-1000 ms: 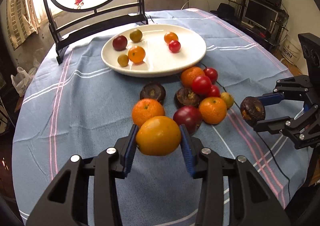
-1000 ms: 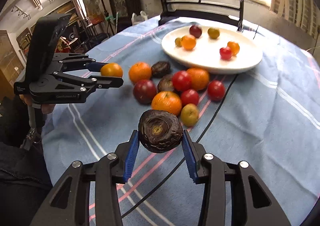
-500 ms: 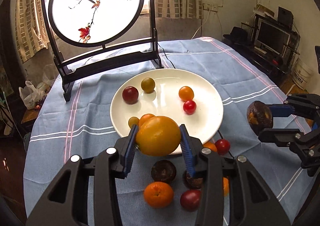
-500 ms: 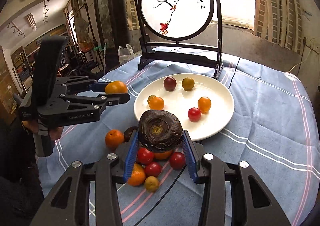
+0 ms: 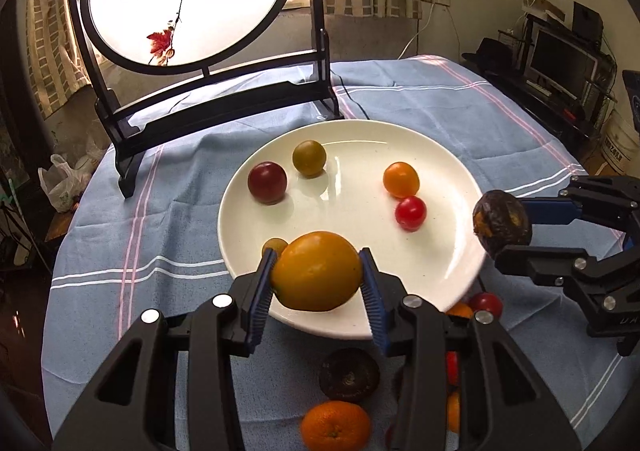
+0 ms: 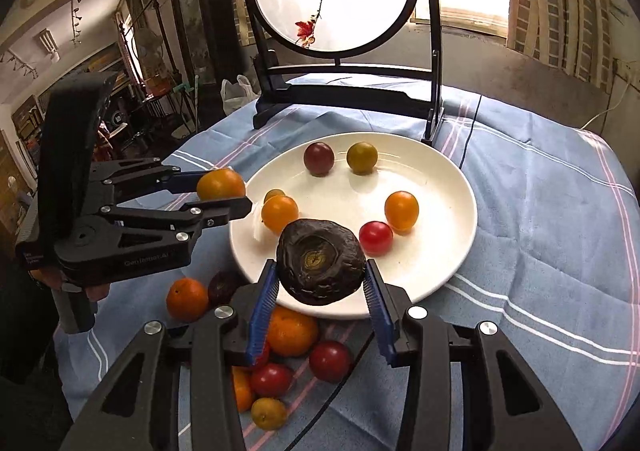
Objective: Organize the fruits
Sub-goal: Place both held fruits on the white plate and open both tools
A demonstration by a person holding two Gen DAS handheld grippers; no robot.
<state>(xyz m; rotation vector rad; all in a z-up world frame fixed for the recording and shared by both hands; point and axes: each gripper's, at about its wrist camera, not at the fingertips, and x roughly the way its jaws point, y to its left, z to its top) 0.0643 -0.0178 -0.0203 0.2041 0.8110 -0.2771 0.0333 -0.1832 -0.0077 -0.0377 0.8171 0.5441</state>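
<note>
Both grippers have travelled from the loose fruit toward the white plate [image 5: 440,155], the left gripper [image 5: 318,275] clamping an orange fruit [image 5: 316,271] over its near rim, the right gripper [image 6: 320,283] gripping a dark wrinkled fruit [image 6: 320,263], seemingly for unloading.

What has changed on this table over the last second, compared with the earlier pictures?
Both grippers carried their fruit from above the loose pile toward the white round plate. The left gripper keeps its round orange-yellow fruit, now over the plate's near rim; the right gripper keeps its dark wrinkled fruit. Nothing was picked up or released. The plate's six small fruits and the pile stayed put.
</note>
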